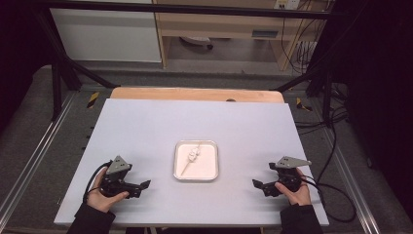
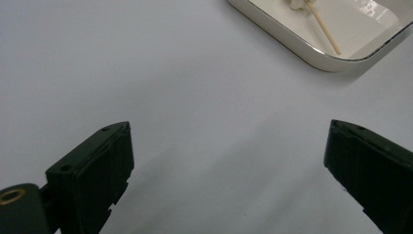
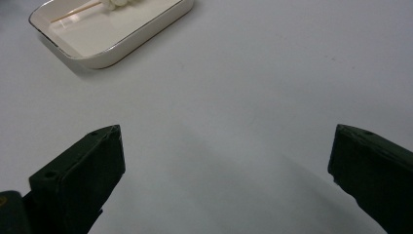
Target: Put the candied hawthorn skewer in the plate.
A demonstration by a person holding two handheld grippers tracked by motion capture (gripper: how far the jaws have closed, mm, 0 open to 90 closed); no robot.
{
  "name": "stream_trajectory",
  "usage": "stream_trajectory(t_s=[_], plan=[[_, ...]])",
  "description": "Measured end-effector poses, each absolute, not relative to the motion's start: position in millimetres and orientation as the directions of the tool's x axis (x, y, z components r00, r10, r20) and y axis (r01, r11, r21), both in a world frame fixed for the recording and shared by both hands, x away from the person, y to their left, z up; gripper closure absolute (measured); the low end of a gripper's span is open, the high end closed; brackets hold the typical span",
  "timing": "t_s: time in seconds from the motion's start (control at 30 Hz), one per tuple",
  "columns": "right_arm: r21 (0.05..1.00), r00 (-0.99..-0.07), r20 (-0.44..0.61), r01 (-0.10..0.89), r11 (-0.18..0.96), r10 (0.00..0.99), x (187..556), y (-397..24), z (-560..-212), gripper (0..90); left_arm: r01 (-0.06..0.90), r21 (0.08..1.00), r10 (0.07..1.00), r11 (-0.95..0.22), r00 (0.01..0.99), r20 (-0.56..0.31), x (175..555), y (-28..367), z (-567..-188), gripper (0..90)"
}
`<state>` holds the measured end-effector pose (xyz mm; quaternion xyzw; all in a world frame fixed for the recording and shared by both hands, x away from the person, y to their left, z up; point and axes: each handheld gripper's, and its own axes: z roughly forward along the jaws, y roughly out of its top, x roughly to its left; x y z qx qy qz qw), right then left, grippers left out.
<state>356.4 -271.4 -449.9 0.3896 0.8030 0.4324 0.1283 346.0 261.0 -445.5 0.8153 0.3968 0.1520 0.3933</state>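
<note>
A small white dish (image 1: pixel 212 168) with a thin gold rim sits at the middle of the white table (image 1: pixel 146 126). In it lies a wooden skewer (image 1: pixel 186 166) carrying white lumps (image 1: pixel 194 154). My left gripper (image 1: pixel 144 185) rests low near the front left, jaws wide open and empty, pointing right toward the dish. My right gripper (image 1: pixel 256 185) rests at the front right, open and empty, pointing left. In the left gripper view the gripper (image 2: pixel 229 131) faces bare table, with the dish (image 2: pixel 311 58) and skewer (image 2: pixel 324 29) at the upper right. In the right gripper view the gripper (image 3: pixel 228 132) has the dish (image 3: pixel 122 51) at the upper left.
A wooden strip (image 1: pixel 195 94) runs along the table's far edge. Black frame bars (image 1: pixel 63 63) stand at both back corners. Cables (image 1: pixel 333 146) trail off the right side. A cabinet (image 1: pixel 219 29) stands behind the table.
</note>
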Motion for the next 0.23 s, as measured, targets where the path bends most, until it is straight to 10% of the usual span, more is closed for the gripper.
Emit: stream_trajectory(t_s=[0.23], plan=[[0.794,-0.667,0.135,0.515,0.323,0.732,356.5,-271.3,-450.9,0.6,0.525,0.760,0.768,-0.383,0.638,-0.054,345.8,261.3,-446.4,4.0]])
